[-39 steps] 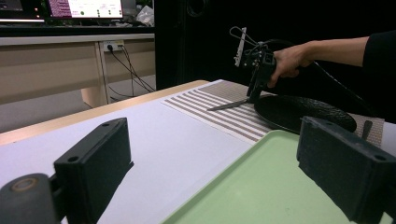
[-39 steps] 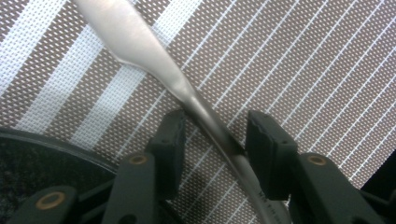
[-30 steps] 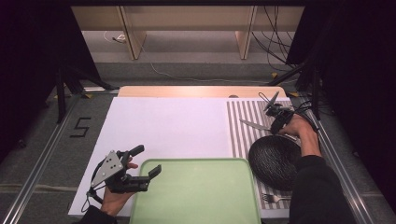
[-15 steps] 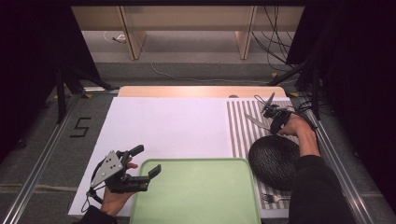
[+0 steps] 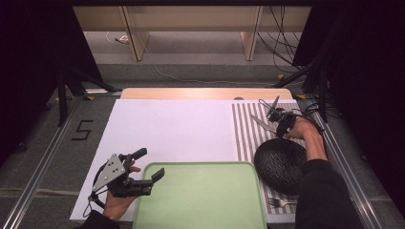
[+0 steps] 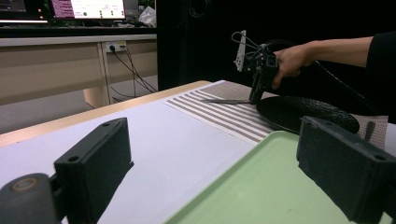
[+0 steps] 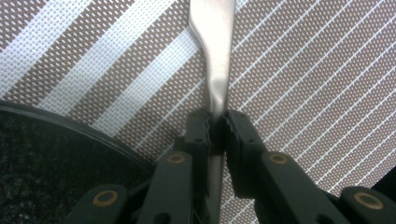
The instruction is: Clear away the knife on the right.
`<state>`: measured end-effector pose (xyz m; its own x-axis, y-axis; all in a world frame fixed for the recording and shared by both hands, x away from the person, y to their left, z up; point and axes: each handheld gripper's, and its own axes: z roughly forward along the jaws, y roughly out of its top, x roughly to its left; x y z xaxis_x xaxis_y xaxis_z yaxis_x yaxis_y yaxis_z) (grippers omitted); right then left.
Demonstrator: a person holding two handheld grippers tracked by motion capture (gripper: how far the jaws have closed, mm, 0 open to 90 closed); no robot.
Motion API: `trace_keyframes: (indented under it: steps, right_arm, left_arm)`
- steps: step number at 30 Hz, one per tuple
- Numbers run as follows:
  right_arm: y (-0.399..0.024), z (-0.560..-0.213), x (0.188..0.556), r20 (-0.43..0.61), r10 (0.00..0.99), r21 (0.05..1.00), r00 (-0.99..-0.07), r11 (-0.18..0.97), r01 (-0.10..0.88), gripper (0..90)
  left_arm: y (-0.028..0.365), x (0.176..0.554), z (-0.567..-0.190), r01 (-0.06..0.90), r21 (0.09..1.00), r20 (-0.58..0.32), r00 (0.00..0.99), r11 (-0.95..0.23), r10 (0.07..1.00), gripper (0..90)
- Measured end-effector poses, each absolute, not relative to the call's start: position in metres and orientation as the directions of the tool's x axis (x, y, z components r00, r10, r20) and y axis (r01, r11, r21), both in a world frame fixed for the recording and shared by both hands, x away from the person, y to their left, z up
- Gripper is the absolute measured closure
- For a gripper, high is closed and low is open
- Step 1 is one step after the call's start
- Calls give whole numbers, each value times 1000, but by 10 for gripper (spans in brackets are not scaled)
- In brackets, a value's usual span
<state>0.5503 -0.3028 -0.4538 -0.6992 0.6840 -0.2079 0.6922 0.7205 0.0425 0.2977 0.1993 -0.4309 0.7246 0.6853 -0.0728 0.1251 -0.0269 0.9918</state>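
The right gripper (image 7: 215, 122) has just been closing, and its 2 black jaws now pinch the thin metal handle of a table knife (image 7: 215, 56) between them, so it grips the knife. The knife lies on the striped placemat (image 7: 299, 84), with its wider part running toward 12 o'clock in the right gripper view, and the black plate (image 7: 51, 158) sits just beside it at 8 o'clock. In the high view the right gripper (image 5: 279, 118) is at 2 o'clock on the table, and the knife (image 5: 260, 123) points from it toward 10 o'clock. I judge that the knife is stiff, light and smooth, so it may slip or turn in the pads; a hold near the middle of the handle should keep it level, while a hold at the far end lets the blade drop. The left gripper (image 5: 150, 164) stands open and holds nothing, near the 9 o'clock edge of the green tray (image 5: 205, 200). A fork (image 5: 282, 202) rests at 5 o'clock, below the plate.
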Motion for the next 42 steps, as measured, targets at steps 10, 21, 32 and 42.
trace_keyframes:
  steps: [10, 21, 32, 42]
  right_arm:
    - [-306, -443, 546, -263, 648, 73, -715, 752, 655, 806]
    - [-314, -418, 540, -327, 641, 163, -695, 762, 627, 807]
    - [-317, -389, 518, -217, 712, 376, -667, 692, 616, 806]
    - [-318, -368, 492, -92, 748, 559, -657, 585, 588, 807]
  left_arm:
    - [199, 298, -431, 125, 992, -74, 723, -25, 687, 98]
    - [199, 298, -431, 126, 992, -71, 723, -29, 688, 98]
    - [199, 298, -431, 124, 992, -68, 719, -31, 692, 98]
    - [199, 298, -431, 125, 992, -68, 716, -32, 694, 98]
